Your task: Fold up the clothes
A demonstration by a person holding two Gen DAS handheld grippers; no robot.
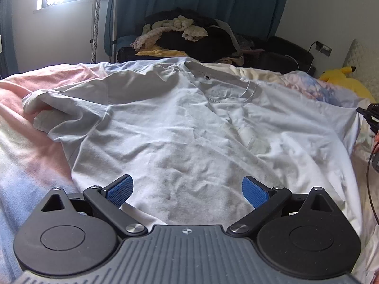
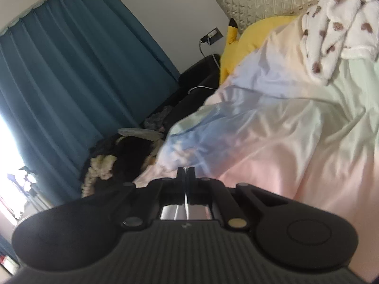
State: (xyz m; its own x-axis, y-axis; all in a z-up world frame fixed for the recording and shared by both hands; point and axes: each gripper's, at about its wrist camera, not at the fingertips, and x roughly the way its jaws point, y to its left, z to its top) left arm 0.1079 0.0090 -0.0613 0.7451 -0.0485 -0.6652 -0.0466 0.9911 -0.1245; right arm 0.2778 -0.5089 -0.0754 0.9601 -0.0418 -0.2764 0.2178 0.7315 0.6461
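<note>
The shirt (image 1: pixel 189 127) lies spread face up on the bed (image 1: pixel 28 123), collar at twelve o'clock, hem at six under my left gripper (image 1: pixel 187 193). I judge no fold made yet: both sleeves lie out flat. My left jaws stand wide open over the hem, holding nothing. My right gripper (image 2: pixel 186 172) has its jaws fully closed; a pale sliver shows between the tips, though I cannot tell if it is shirt cloth. The bed's far edge at twelve meets a clothes pile (image 1: pixel 180 37); a yellow plush (image 1: pixel 343 80) sits at two. Room lies open at nine.

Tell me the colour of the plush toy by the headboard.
Yellow, with a black-tipped ear; the plush toy shows best in the right wrist view.
</note>
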